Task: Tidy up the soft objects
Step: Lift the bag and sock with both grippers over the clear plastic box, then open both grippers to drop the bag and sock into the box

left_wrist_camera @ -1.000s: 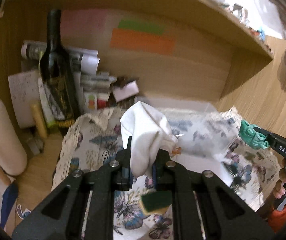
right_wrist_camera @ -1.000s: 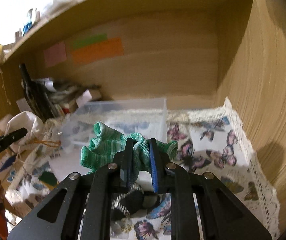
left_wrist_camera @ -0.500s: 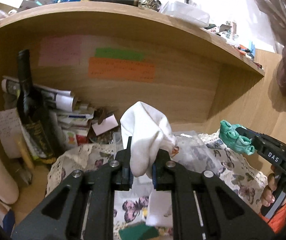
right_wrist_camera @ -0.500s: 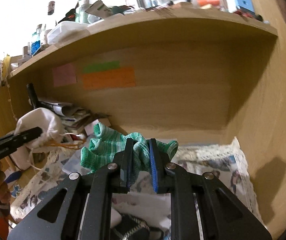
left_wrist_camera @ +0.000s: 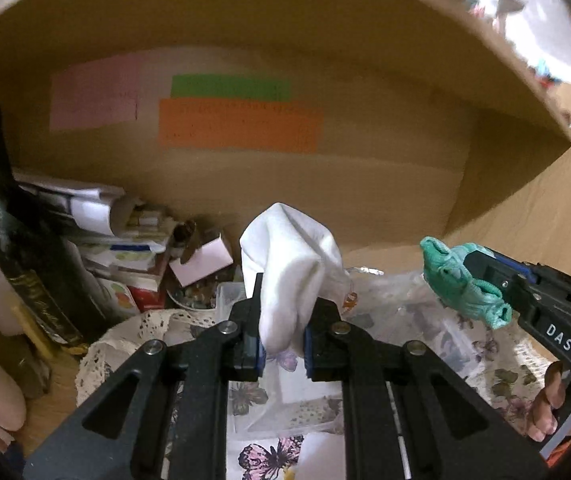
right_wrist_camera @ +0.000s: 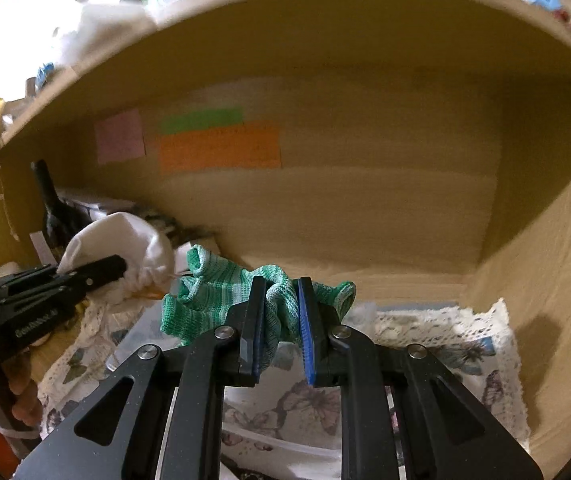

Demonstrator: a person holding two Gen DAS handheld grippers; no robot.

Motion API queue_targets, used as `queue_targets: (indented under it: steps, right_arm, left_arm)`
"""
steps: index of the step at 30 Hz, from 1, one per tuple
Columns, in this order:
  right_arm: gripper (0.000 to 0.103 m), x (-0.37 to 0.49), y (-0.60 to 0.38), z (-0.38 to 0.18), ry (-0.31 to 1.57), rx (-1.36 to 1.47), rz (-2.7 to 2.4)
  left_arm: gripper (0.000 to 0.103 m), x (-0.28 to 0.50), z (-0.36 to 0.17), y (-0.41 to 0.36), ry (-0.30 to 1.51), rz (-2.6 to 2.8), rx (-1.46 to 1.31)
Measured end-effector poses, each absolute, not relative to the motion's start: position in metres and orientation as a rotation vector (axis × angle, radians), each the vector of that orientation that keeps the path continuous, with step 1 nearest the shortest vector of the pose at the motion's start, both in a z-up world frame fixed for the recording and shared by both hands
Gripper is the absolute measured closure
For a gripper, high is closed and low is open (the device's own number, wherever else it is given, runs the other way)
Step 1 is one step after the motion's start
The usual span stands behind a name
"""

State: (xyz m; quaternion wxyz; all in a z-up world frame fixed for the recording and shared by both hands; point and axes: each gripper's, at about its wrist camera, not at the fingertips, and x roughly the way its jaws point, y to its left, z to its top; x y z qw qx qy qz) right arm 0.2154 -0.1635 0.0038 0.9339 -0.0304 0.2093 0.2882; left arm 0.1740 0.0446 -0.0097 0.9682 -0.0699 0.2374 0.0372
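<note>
Carry step, judged: white drawstring cloth pouch [left_wrist_camera: 291, 272] is pinched in left gripper [left_wrist_camera: 281, 350], jaws closed on it. Green-and-white striped knit glove [right_wrist_camera: 253, 300] is clamped in right gripper [right_wrist_camera: 281, 344]. Next: both are to be lowered into clear plastic bin [left_wrist_camera: 389, 312] and released.

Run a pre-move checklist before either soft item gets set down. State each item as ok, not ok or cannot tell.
1. Left gripper shut on the white cloth pouch: ok, the cloth is pinched between its fingers.
2. Right gripper shut on the green knit glove: ok, the glove bunches on both sides of the fingers.
3. Both items lifted off the butterfly cloth: ok.
4. Grippers apart from each other: ok, a gap shows between pouch and glove in both views.
5. Clear plastic bin below and open: cannot tell, its outline is faint.
6. Wine bottle out of the way: ok, upright at far left.
</note>
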Motion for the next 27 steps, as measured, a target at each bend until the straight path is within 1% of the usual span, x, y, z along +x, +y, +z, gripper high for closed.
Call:
queue_targets:
  steps: [14,22,24,26,27]
  right_arm:
    - [0.089,0.265,-0.137,-0.061,0.654,-0.14,0.557]
    - [0.088,0.274,-0.13,-0.08,0.725,-0.204,0.56]
    - [0.088,0.273,-0.127,-0.082,0.731,-0.219,0.56]
    - [0.087,0.273,-0.126,-0.083,0.742,-0.23,0.56]
    - [0.084,0.273,-0.125,-0.085,0.747,-0.234,0.556]
  left_arm:
    - [0.09,0.226,-0.064,0.024,0.678,0.053,-0.026]
    - [0.09,0.238,-0.079,0.017,0.78,0.016,-0.038]
    - [0.087,0.239,-0.082,0.018,0.803,0.012,-0.049]
    - [0.077,0.24,-0.083,0.021,0.82,0.002,-0.07]
    - [0.075,0.239,-0.083,0.023,0.822,0.001,-0.081]
